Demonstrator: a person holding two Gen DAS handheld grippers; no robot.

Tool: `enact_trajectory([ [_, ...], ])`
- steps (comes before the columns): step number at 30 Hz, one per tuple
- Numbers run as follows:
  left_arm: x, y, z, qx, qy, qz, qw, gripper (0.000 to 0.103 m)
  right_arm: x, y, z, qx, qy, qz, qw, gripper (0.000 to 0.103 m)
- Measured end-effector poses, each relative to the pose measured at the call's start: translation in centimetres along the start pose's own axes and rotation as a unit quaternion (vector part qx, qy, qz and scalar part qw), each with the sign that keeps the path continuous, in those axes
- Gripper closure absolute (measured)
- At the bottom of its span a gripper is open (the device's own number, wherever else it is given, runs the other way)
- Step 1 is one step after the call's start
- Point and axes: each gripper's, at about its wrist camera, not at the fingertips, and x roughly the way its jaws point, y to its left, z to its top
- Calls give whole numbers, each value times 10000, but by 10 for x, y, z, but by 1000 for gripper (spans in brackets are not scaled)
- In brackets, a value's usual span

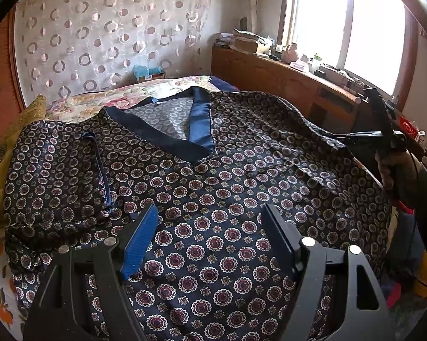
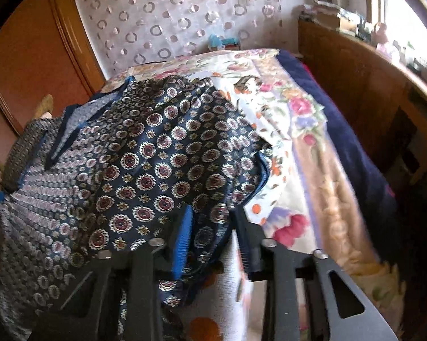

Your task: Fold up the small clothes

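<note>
Left gripper (image 1: 210,236): jaws wide, empty, over shirt (image 1: 213,187) | neckline toward bed (image 2: 307,130) head | right gripper (image 2: 213,244): clamped on sleeve hem

A fold of the dark patterned garment (image 2: 145,153) is pinched between the right tongs (image 2: 213,236), near its blue-trimmed edge. The garment is spread over a floral bedspread (image 2: 295,130) on the bed.
</note>
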Motion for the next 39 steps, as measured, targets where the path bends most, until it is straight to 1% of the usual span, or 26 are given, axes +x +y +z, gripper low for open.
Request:
enact_trajectory([
  [3, -1, 1, 0, -5, -8, 16, 10000, 27, 0, 5, 1, -96, -47, -71, 9999, 95],
  [6, -1, 2, 1, -25, -16, 31, 10000, 27, -2, 16, 3, -329, -138, -151, 9992, 97],
  [11, -4, 4, 2, -50, -47, 47, 10000, 27, -17, 46, 14, -606, -461, 11, 9971, 98],
  [16, -6, 7, 4, -83, -79, 62, 9999, 27, -26, 84, 26, -983, -671, 162, 9928, 98],
  [23, -14, 17, 6, -152, -156, 141, 9997, 27, -21, 144, 40, -1474, -795, 557, 9843, 98],
  [27, -17, 25, 5, -229, -190, 192, 9994, 27, -11, 173, 46, -1620, -800, 772, 9805, 98],
  [30, -20, 31, 4, -279, -211, 225, 9991, 27, -1, 182, 50, -1644, -763, 845, 9798, 98],
  [32, -22, 34, 3, -315, -229, 248, 9989, 27, 4, 181, 52, -1635, -734, 853, 9801, 98],
  [34, -24, 38, 2, -357, -252, 262, 9987, 27, 1, 180, 52, -1630, -758, 855, 9800, 98],
  [35, -24, 39, 2, -375, -260, 267, 9986, 27, -3, 178, 51, -1627, -782, 875, 9797, 97],
  [36, -25, 41, 2, -390, -266, 271, 9985, 27, -5, 176, 51, -1621, -827, 866, 9795, 90],
  [37, -24, 43, 2, -413, -275, 276, 9984, 27, -12, 170, 50, -1630, -877, 866, 9789, 85],
  [38, -24, 44, 2, -432, -280, 277, 9983, 27, -22, 165, 49, -1632, -932, 854, 9785, 72],
  [39, -24, 46, 2, -449, -281, 279, 9982, 27, -24, 163, 49, -1611, -995, 847, 9782, 55],
])
